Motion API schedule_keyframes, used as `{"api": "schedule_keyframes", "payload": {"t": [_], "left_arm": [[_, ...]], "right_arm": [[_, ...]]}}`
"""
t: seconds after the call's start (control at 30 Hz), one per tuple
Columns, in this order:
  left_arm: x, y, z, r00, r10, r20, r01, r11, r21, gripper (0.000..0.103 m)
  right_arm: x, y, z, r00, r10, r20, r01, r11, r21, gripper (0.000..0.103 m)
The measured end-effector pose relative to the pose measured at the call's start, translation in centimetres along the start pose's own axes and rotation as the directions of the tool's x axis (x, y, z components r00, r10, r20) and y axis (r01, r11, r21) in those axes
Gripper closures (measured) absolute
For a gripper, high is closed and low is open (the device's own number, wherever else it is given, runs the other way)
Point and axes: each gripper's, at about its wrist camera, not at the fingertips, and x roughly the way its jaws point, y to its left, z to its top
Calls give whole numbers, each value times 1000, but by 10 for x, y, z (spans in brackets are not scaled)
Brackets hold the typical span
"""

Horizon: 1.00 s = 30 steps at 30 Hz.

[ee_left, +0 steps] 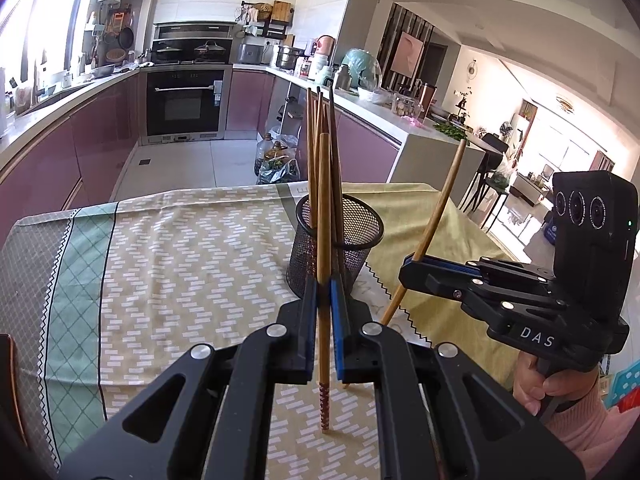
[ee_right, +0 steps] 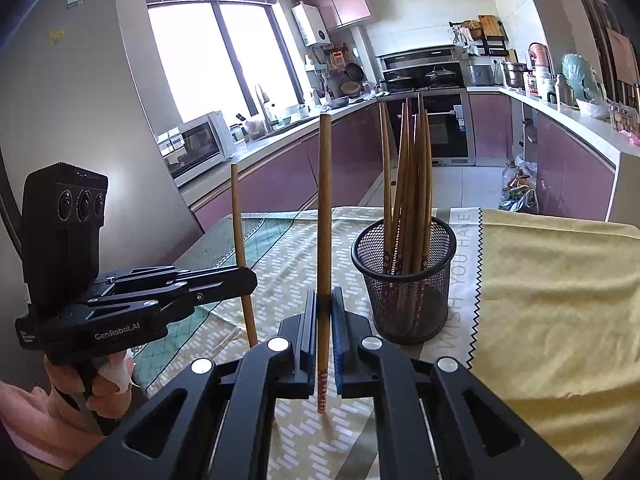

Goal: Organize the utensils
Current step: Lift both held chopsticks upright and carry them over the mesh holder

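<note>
Chopsticks: two are held, one upright (ee_left: 324, 240) in the left gripper (ee_left: 324, 292), one (ee_right: 325, 220) in the right gripper (ee_right: 325, 312), each clamped tight. Roughly seven more (ee_right: 408, 184) stand in one mesh cup (ee_right: 404, 280) on the tabletop (ee_left: 180, 240). Readable writing: "DAS", "GenRobot.AI", and "WISH YOU HAVE" on the cloth (ee_right: 464, 280).

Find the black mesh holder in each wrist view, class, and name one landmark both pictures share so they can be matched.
Left wrist view: the black mesh holder stands just right of centre, partly behind the chopstick held in this gripper's jaws.
Right wrist view: the holder stands right of centre, beside the yellow cloth.
Shared landmark: the built-in oven at the far kitchen wall.
</note>
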Motion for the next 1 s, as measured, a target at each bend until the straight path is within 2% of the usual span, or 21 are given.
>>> {"api": "schedule_keyframes", "payload": {"t": [1.0], "left_arm": [[-5,-6,12,999,8,40,-9,1000,14,96]], "right_arm": [[-9,-1,14,999,-21,46,22,1000,-16,97]]}}
